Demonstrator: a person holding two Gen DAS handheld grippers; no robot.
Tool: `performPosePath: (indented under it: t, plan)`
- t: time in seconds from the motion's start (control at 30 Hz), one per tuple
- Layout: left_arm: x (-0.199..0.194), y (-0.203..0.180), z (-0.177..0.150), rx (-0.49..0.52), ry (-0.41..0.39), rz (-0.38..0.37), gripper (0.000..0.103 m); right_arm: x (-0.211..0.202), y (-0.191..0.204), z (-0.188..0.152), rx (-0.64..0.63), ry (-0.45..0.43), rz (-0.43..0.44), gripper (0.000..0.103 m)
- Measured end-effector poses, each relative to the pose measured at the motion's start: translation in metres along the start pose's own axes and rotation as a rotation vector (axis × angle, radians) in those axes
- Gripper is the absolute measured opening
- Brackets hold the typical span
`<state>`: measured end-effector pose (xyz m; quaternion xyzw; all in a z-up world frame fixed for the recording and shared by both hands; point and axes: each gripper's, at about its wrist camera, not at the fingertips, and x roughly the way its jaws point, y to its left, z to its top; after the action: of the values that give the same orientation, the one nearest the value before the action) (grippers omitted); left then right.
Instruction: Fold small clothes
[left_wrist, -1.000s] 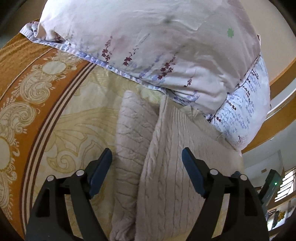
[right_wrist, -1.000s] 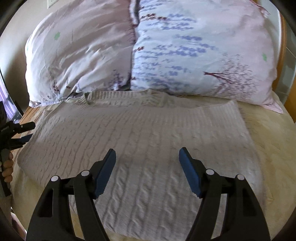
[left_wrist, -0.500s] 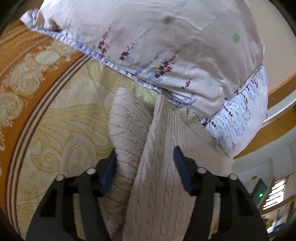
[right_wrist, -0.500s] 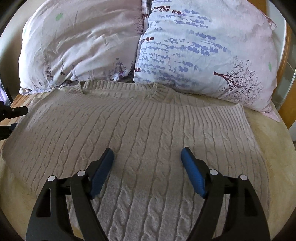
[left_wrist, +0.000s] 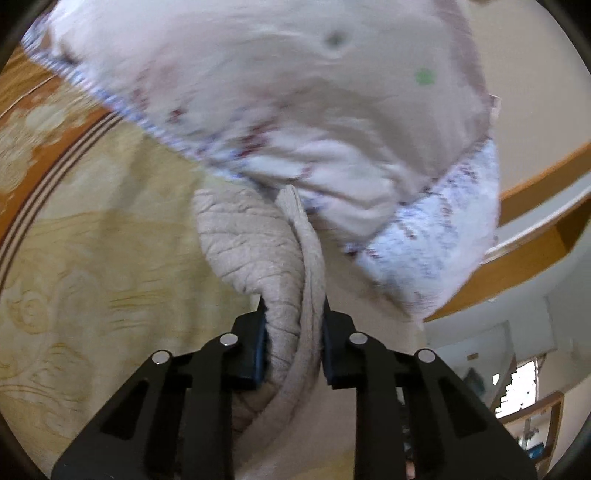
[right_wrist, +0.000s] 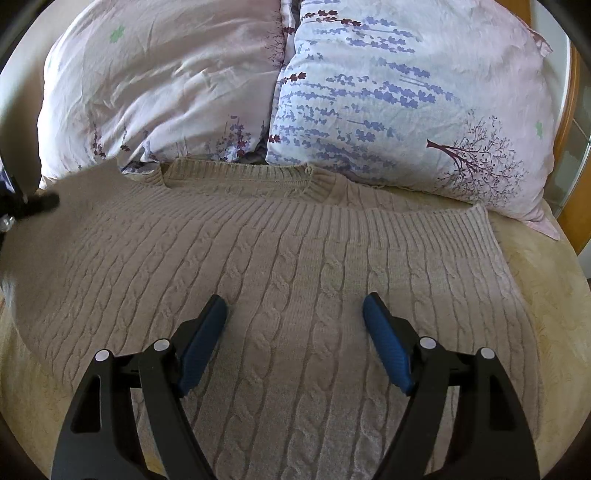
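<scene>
A beige cable-knit sweater (right_wrist: 295, 258) lies spread flat on the bed, its collar toward the pillows. My right gripper (right_wrist: 293, 314) is open and hovers low over the sweater's middle, touching nothing. My left gripper (left_wrist: 293, 314) is shut on the sweater's side edge (left_wrist: 288, 295), pinching bunched layers of knit between its blue pads; the sweater's left sleeve (left_wrist: 243, 240) rises in a fold ahead of it. The left gripper also shows at the far left of the right wrist view (right_wrist: 33, 205).
Two floral pillows (right_wrist: 159, 85) (right_wrist: 406, 92) lie against the head of the bed just beyond the collar. The cream and orange patterned bedspread (left_wrist: 92, 240) lies under the sweater. A wooden bed frame (left_wrist: 535, 236) runs along the right.
My left gripper moved forward onto the sweater's edge and closed on it, lifting the fabric into a fold. My right gripper stayed open and came lower over the sweater's middle.
</scene>
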<state>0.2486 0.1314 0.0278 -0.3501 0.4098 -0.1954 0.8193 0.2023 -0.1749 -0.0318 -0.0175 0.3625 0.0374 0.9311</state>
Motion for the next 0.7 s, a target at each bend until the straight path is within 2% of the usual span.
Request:
performPosePath:
  t: [0.2,0.43,0.63,0.7]
  plan:
    - [0.014,-0.055,-0.002,0.056,0.002,-0.111,0.021,0.000,0.000,0.000,0.000,0.001,0.006,0.079]
    - [0.055,-0.111,-0.018,0.112,0.069,-0.192,0.020,-0.002,-0.003,-0.001,0.000,0.001,0.016,0.079]
    - [0.092,-0.146,-0.036,0.160,0.131,-0.213,0.020,-0.022,-0.027,-0.009,0.010,-0.011,0.102,0.079]
    - [0.104,-0.151,-0.042,0.165,0.155,-0.209,0.020,-0.034,-0.040,-0.016,0.023,-0.029,0.100,0.079]
